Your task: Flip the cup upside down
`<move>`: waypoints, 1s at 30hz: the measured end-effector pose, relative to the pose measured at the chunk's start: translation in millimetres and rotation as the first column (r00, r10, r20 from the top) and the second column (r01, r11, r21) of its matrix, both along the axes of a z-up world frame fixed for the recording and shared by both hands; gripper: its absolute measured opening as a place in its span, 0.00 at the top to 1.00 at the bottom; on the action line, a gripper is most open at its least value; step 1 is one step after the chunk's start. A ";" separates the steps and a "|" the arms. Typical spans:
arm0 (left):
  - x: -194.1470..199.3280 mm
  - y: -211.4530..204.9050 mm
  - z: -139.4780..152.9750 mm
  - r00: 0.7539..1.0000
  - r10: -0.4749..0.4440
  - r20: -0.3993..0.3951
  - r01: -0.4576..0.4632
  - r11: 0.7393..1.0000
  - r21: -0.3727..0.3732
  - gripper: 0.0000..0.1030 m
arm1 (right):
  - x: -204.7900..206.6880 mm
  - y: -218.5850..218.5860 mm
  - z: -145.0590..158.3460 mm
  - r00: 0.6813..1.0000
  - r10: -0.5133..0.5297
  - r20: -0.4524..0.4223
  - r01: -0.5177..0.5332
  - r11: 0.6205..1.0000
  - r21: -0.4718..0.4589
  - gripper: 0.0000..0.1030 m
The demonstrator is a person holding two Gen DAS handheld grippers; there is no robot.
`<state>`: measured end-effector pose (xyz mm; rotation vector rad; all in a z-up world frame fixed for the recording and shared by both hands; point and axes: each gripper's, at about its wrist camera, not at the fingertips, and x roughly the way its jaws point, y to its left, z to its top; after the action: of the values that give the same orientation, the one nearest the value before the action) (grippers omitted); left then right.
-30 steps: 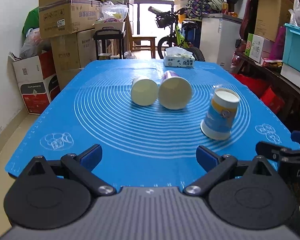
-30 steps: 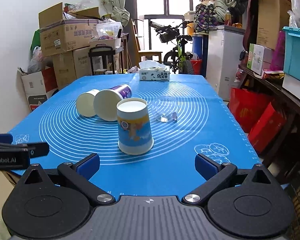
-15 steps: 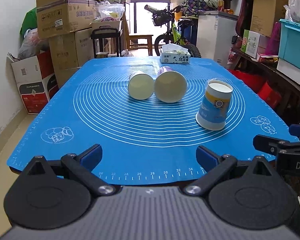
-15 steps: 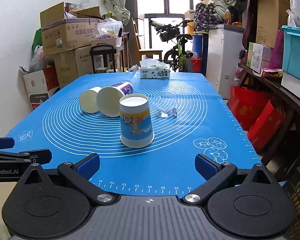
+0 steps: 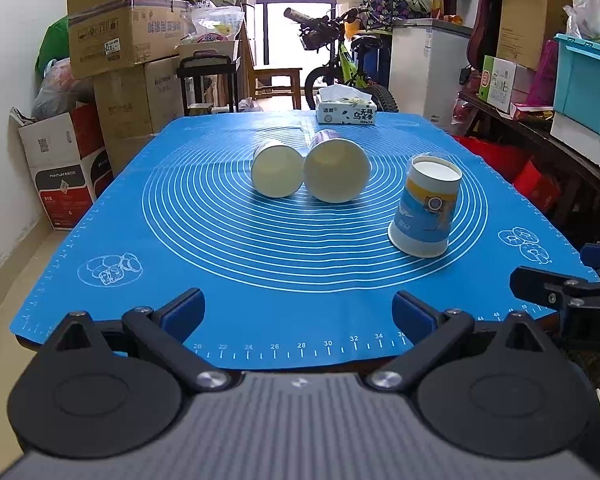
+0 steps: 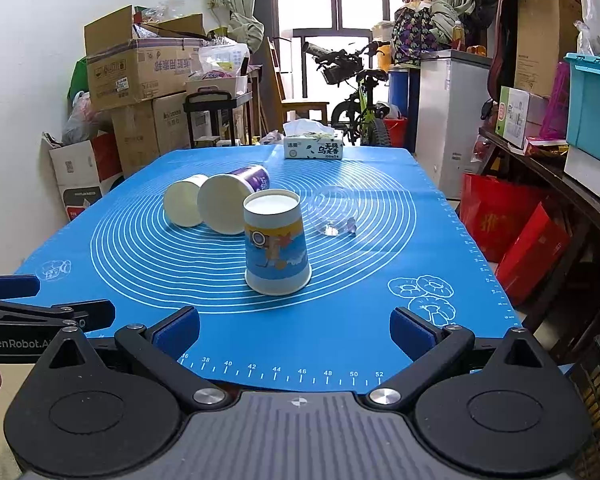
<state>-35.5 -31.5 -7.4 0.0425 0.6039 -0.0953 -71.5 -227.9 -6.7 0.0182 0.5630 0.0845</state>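
Resting rim-down on ringed silicone mat (image 6: pixel 360 344): tapered, printed paper cup (image 6: pixel 277 248).

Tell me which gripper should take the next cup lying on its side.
Left, probably. The white cup and purple cup lie almost straight ahead of the open left gripper. From the open right gripper they sit off to the left, partly behind the already inverted blue cup.
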 end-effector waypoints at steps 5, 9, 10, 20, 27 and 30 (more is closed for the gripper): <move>-1.3 0.2 -0.7 1.000 -0.006 0.006 0.006 1.000 -0.004 0.04 | -3.0 -2.4 0.6 1.000 0.005 0.006 -0.005 1.000 0.010 0.00; -2.7 0.1 -0.7 1.000 -0.015 0.011 0.015 1.000 -0.005 0.04 | -4.2 -2.7 1.0 1.000 0.002 0.009 -0.002 1.000 0.011 0.00; -3.0 0.1 -0.5 1.000 -0.016 0.014 0.016 1.000 -0.005 0.04 | -5.0 -3.1 1.4 1.000 0.001 0.012 -0.001 1.000 0.012 0.00; -8.0 -2.2 -1.5 0.999 -0.020 0.037 0.020 1.000 0.001 0.04 | -11.0 -2.6 2.6 0.999 0.000 0.037 -0.001 1.000 0.019 0.00; -8.7 -1.9 -1.3 0.999 -0.019 0.039 0.019 1.000 0.002 0.04 | -11.4 -3.2 3.4 0.999 0.003 0.040 -0.003 1.000 0.021 0.00; -8.6 -1.8 -1.3 0.999 -0.019 0.040 0.019 1.000 0.002 0.04 | -11.3 -3.1 3.3 0.999 0.002 0.040 -0.003 1.000 0.021 0.00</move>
<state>-44.1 -33.4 -8.7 0.0514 0.5641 -0.1122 -82.8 -231.0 -3.5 0.0359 0.5226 0.0933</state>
